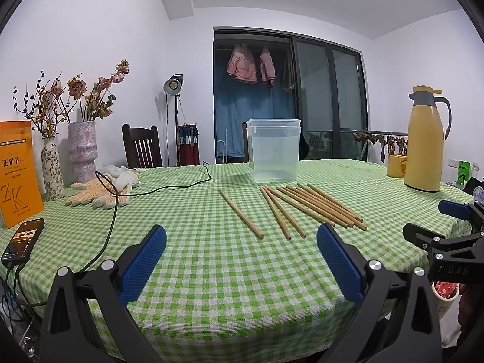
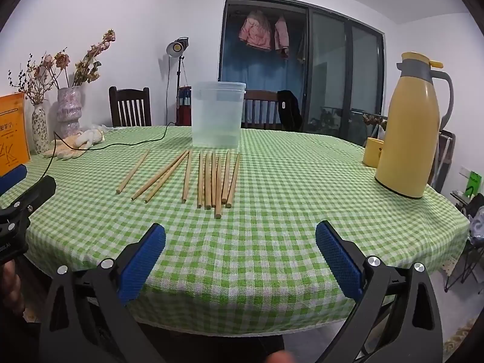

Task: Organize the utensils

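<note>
Several wooden chopsticks lie side by side on the green checked tablecloth, and one chopstick lies apart to their left. Behind them stands a clear plastic container, upright with no lid on it. My left gripper is open over the table's near edge, short of the chopsticks, with nothing between its blue pads. My right gripper is open too and holds nothing, also short of the chopsticks. Each gripper shows at the edge of the other's view.
A yellow thermos jug and a yellow mug stand at the right. At the left are work gloves, a black cable, a phone, an orange book and two vases. Chairs stand behind the table.
</note>
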The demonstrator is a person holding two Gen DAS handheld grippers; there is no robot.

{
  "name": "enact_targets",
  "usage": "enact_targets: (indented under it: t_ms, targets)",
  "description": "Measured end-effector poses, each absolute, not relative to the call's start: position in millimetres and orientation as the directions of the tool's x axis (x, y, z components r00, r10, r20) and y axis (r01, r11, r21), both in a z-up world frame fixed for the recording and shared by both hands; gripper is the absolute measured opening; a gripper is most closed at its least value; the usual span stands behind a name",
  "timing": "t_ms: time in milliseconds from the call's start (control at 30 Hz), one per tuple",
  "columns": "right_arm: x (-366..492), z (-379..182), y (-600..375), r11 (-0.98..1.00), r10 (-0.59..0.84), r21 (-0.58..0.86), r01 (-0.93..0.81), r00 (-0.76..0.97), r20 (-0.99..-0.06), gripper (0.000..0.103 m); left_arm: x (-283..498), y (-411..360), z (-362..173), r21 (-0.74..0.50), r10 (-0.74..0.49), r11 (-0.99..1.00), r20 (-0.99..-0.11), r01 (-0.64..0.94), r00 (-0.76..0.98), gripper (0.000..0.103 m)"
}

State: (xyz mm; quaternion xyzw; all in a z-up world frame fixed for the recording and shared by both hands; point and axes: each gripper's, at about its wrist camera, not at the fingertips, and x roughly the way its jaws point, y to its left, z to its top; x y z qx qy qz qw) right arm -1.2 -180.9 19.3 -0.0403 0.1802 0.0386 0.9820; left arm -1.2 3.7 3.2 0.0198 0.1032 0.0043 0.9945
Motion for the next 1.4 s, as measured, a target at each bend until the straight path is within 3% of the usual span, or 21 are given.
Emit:
enact_targets:
  t_ms: [1400]
  targets:
    - [0.7,20.1,-176.1,0.993,0.039,-0.095,-0.075,0.94,-0.339,0.096,2.7,3.9,6.0,0.04,0.001,0.999,-0.199,0.007,0.98,0.097]
